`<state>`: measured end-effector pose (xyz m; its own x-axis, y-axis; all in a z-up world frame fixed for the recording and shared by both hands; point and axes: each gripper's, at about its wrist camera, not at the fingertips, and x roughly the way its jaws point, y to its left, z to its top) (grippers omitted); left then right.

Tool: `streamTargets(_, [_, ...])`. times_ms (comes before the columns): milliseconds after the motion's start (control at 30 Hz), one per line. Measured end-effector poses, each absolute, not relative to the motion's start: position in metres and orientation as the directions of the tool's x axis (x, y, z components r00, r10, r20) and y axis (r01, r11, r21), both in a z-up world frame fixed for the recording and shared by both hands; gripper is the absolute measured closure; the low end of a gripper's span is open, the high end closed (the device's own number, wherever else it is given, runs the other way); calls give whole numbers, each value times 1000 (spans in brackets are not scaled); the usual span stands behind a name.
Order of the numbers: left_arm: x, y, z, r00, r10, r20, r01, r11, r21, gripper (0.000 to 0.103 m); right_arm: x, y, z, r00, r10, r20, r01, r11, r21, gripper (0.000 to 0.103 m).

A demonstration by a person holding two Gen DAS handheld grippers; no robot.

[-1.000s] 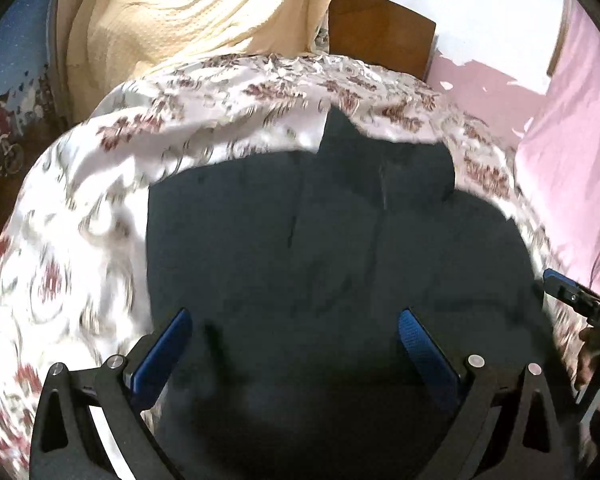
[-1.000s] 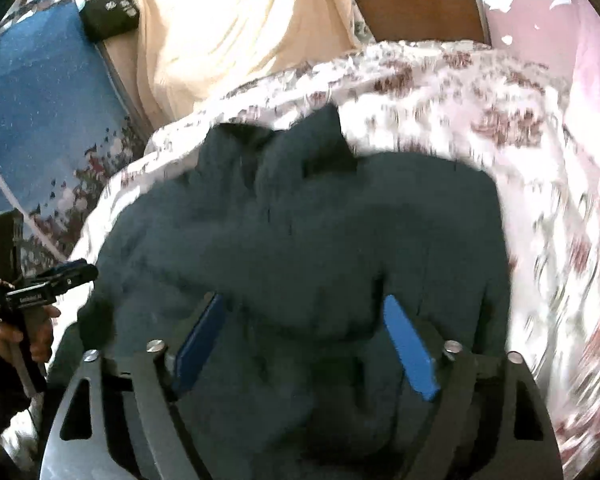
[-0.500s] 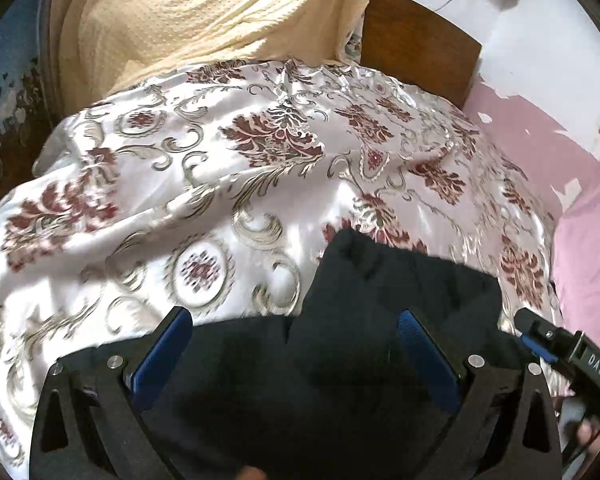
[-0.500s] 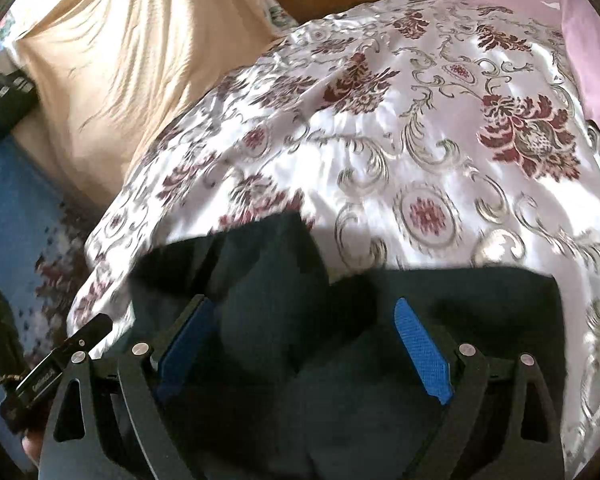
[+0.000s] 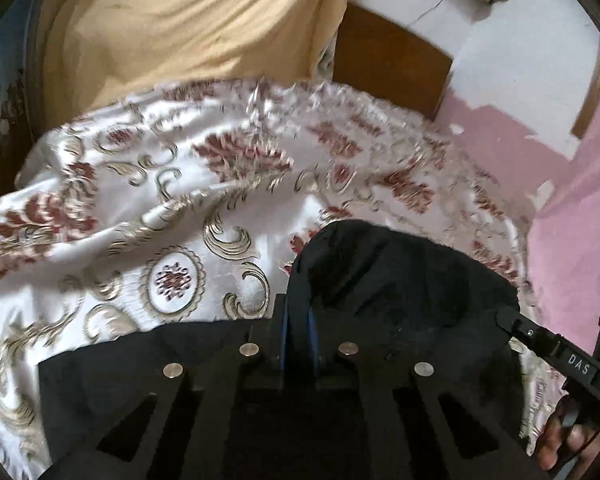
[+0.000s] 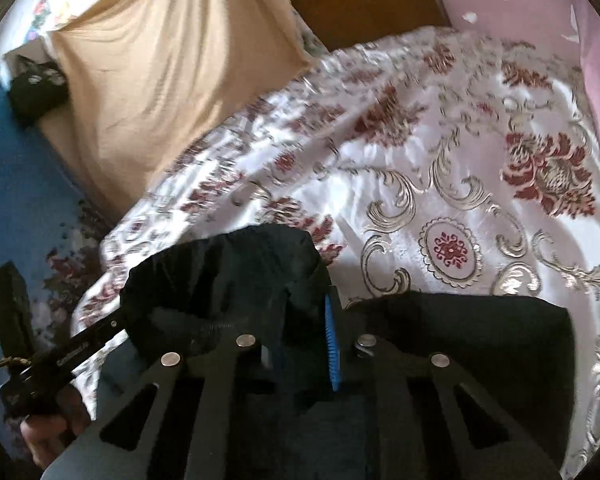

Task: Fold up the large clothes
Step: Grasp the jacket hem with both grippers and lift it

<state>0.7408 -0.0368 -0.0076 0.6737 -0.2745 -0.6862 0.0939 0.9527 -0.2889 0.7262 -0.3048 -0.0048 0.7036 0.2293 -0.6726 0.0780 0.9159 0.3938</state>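
Note:
A large dark garment lies on the floral bedspread, close under both grippers. My left gripper is shut on a raised edge of the garment, its blue pads pressed on the cloth. My right gripper is shut on the same raised fold of the garment. The right gripper also shows at the right of the left wrist view, touching the far side of the fold. The left gripper shows at the left of the right wrist view.
A beige cloth hangs behind the bed, with a brown headboard beside it. A pink wall is to the right. A blue floor mat and a small black bag lie left of the bed.
Both grippers were open over the garment a second ago. They moved toward its far edge and have closed on the raised fold.

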Motion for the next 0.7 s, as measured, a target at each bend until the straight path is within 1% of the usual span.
streamTargets(133, [685, -16, 18, 720, -312, -619, 119, 935, -334, 95, 680, -312, 24, 742, 247, -624, 9, 926, 377, 90])
streamTargets(333, [586, -7, 52, 772, -332, -542, 204, 937, -285, 96, 588, -305, 67, 787, 238, -569, -111, 962, 248, 91])
streamTargets(467, [519, 0, 59, 796, -353, -493, 243, 931, -273, 96, 527, -295, 84, 828, 212, -520, -172, 977, 126, 93])
streamTargets(567, [484, 1, 51, 803, -358, -477, 258, 930, -263, 96, 483, -295, 86, 844, 208, -494, -186, 978, 93, 94])
streamTargets(633, [471, -2, 43, 800, -345, -491, 248, 935, -253, 96, 465, -297, 82, 848, 201, -490, -184, 979, 83, 94])
streamTargets(700, [463, -1, 32, 786, -346, -513, 222, 931, -289, 96, 449, -299, 70, 845, 186, -501, -176, 982, 67, 94])
